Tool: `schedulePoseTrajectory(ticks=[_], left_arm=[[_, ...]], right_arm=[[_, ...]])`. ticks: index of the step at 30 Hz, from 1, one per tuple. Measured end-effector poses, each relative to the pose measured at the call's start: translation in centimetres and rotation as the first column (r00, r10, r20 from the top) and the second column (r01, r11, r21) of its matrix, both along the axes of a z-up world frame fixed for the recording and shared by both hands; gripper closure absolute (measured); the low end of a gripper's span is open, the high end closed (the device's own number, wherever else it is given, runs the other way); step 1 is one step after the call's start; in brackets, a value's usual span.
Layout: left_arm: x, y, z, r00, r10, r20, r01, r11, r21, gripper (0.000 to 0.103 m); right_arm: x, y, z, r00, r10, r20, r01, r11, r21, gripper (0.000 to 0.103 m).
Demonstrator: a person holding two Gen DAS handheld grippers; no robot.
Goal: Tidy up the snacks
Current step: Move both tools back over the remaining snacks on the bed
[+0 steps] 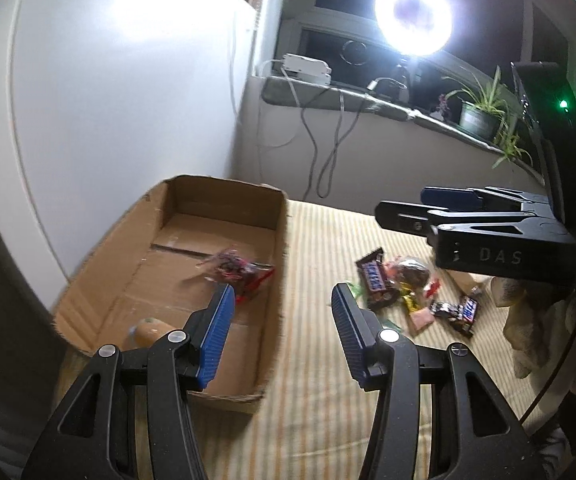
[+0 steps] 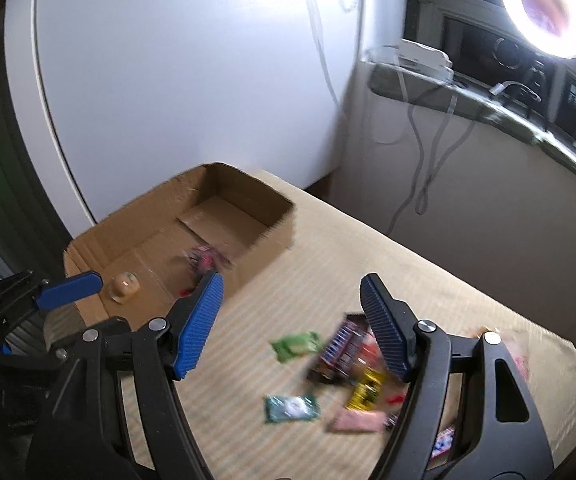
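Note:
An open cardboard box (image 1: 88, 304) (image 2: 272, 236) sits on the striped cloth at the left. It holds a clear red-patterned candy bag (image 1: 236, 268) (image 2: 204, 262) and a small tan round snack (image 1: 148, 330) (image 2: 124, 286). A pile of snacks lies on the cloth to the right: a Snickers bar (image 1: 373, 276) (image 2: 341, 344), a second small bar (image 1: 463, 312), two green packets (image 2: 295, 344) (image 2: 291, 408) and a yellow one (image 2: 365, 390). My left gripper (image 1: 282, 300) is open and empty over the box's right wall. My right gripper (image 2: 289, 290) (image 1: 407, 210) is open and empty above the pile.
A white fridge (image 1: 120, 92) stands behind the box. A window ledge (image 1: 367, 100) carries a ring light (image 1: 413, 12), a white device, cables and a potted plant (image 1: 481, 116). The striped cloth (image 1: 319, 380) covers the table.

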State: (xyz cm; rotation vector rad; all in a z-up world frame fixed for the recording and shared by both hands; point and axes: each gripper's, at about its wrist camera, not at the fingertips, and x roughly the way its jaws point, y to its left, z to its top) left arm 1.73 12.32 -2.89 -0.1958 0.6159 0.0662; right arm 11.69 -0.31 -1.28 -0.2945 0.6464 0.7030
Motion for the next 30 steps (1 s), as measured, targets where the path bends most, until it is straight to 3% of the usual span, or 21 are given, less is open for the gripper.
schedulePoseTrajectory(ticks=[7,17,23,30], left_arm=[[1.0,-2.2,-0.9,0.997,-0.071,-0.031,0.070,0.997,-0.028,0.054],[2.7,-5.1,-3.0,0.982,-0.163,-0.096,0.158,0.986,-0.060,0.064],[3.9,-6.4,-4.2,0.970,-0.205,-0.132,0.199,0.978,-0.058,0.066],[5.1,-7.1,-5.1,0.958,-0.230,-0.169,0.227,0.973,-0.041,0.071]], right_arm=[[0.0,-5.0,-1.2,0.998,-0.061,-0.014,0.060,0.998,-0.019,0.029],[-0.3,-11.7,-4.7,0.986,-0.140,-0.090,0.134,0.989,-0.067,0.030],[0.1,-13.8,-7.4,0.976,-0.159,-0.150,0.143,0.984,-0.110,0.049],[1.0,-14.8,-9.0,0.967,-0.154,-0.202,0.132,0.984,-0.118,0.053]])
